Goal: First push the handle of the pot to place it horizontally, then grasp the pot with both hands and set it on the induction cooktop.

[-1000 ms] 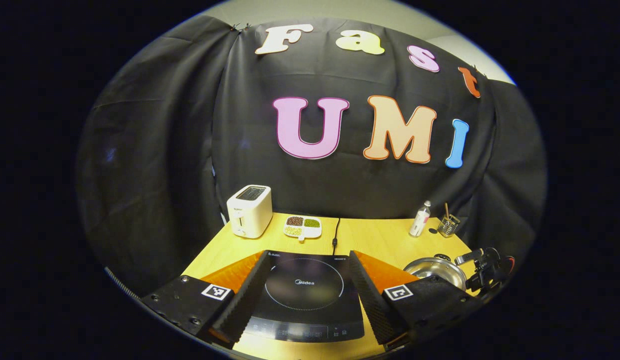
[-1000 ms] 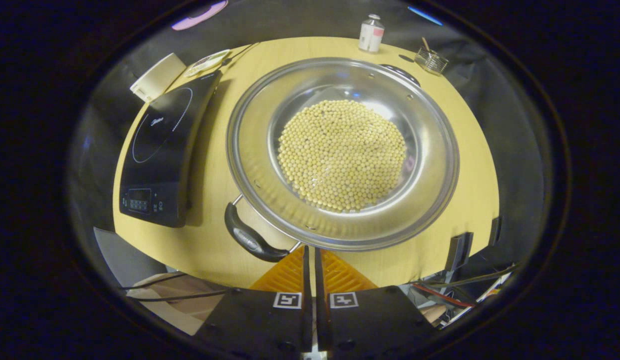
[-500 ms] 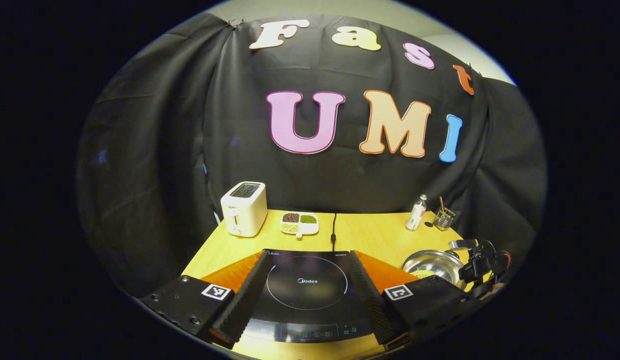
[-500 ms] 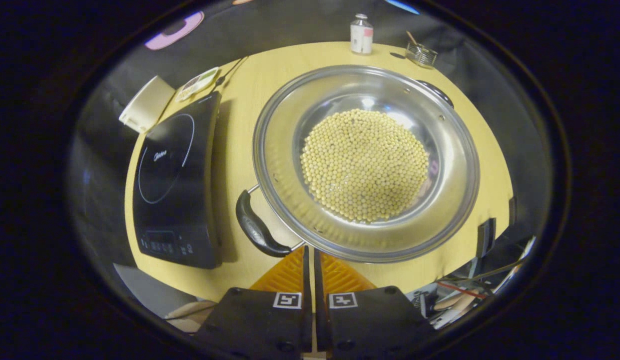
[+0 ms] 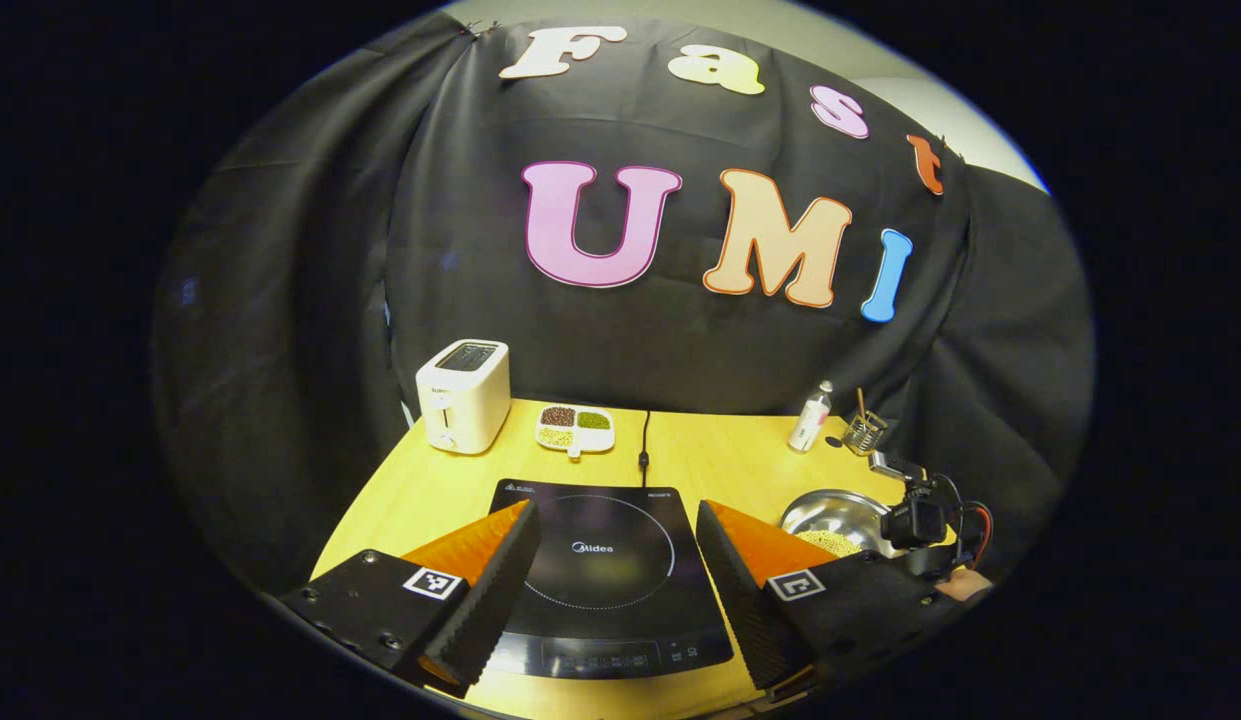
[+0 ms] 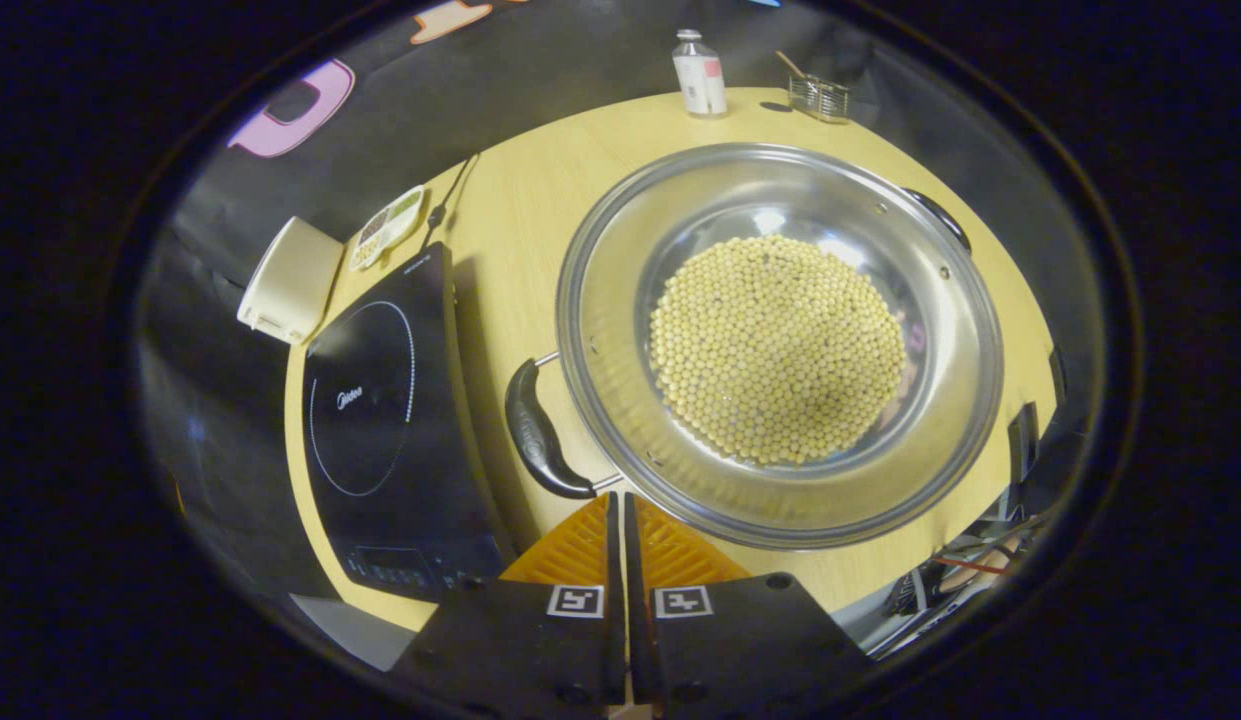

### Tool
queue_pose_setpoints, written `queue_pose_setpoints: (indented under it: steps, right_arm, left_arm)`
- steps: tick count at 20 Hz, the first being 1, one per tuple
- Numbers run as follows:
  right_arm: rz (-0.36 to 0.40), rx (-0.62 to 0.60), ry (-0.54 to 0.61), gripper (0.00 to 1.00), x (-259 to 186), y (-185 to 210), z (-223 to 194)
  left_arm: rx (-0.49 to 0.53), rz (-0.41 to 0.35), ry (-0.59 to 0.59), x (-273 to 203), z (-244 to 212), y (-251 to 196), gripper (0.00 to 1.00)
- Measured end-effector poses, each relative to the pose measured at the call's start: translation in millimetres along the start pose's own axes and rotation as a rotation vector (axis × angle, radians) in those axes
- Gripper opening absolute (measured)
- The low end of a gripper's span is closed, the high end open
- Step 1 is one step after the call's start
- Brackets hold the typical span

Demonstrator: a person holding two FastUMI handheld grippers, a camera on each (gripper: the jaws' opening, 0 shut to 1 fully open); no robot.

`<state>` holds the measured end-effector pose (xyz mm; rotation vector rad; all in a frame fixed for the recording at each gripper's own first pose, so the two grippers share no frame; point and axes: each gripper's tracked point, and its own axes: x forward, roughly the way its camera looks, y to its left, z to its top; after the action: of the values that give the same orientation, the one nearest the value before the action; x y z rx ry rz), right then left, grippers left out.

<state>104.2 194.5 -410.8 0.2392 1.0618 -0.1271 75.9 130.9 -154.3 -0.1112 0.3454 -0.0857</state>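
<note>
Swung the pot (image 6: 780, 345) handle (image 6: 540, 435) round toward the induction cooktop (image 6: 380, 420) with right gripper (image 6: 620, 520) fingers together; left gripper (image 5: 610, 570) fingers spread wide, two-handed grasp pending.

Toaster (image 5: 463, 396), sectioned dish (image 5: 576, 428), bottle (image 5: 811, 416)

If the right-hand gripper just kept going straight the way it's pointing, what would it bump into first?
Probably the near rim of the wide steel pot of pale beans, right by its black handle. The right gripper, fingers shut, points at that spot, though depth is hard to judge.
</note>
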Motion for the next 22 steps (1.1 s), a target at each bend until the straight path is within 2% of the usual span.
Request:
queue_pose_setpoints:
  steps: [1, 3, 4, 5, 13, 14, 15, 16, 17, 18, 19, 20, 21, 22]
  right_arm:
    - [0.001, 0.000, -0.004, 0.04, 1, 3, 4]
    - [0.006, -0.001, -0.013, 0.05, 1, 8, 8]
    - [0.010, -0.003, -0.018, 0.00, 1, 11, 10]
    - [0.013, -0.010, -0.019, 0.05, 1, 14, 10]
    - [0.078, -0.029, -0.040, 0.06, -33, 11, 9]
    - [0.085, -0.022, -0.044, 0.11, -38, 9, 8]
    - [0.079, -0.017, -0.054, 0.12, -43, 3, 9]
    - [0.076, -0.013, -0.062, 0.18, -47, -3, 9]
    - [0.080, -0.007, -0.063, 0.18, -51, -8, 11]
    - [0.078, 0.004, -0.068, 0.26, -55, -15, 12]
    - [0.076, 0.015, -0.075, 0.27, -59, -22, 14]
    - [0.069, 0.024, -0.082, 0.42, -62, -30, 15]
    - [0.070, 0.034, -0.085, 0.50, -66, -37, 16]
    - [0.060, 0.038, -0.091, 0.64, -67, -49, 22]
  left_arm:
    - [-0.003, -0.007, 0.000, 0, -2, -2, 0.95]
    - [-0.004, -0.019, 0.003, -3, -3, -5, 0.95]
    - [-0.003, -0.023, 0.007, -3, -4, -6, 0.95]
    - [0.000, -0.024, 0.011, -3, -6, -6, 0.95]
    - [-0.036, -0.032, 0.026, -5, -16, 2, 0.95]
    - [-0.039, -0.037, 0.036, -5, -20, 2, 0.95]
    - [-0.041, -0.042, 0.046, -5, -24, 3, 0.95]
    - [-0.043, -0.047, 0.054, -5, -26, 2, 0.96]
    - [-0.046, -0.053, 0.061, -5, -28, 1, 0.96]
    - [-0.051, -0.064, 0.066, -6, -29, -2, 0.95]
    - [-0.055, -0.076, 0.069, -7, -30, -5, 0.96]
    - [-0.057, -0.090, 0.072, -7, -32, -9, 0.96]
    - [-0.055, -0.103, 0.076, -7, -34, -13, 0.96]
    - [-0.051, -0.111, 0.084, -7, -36, -16, 0.96]
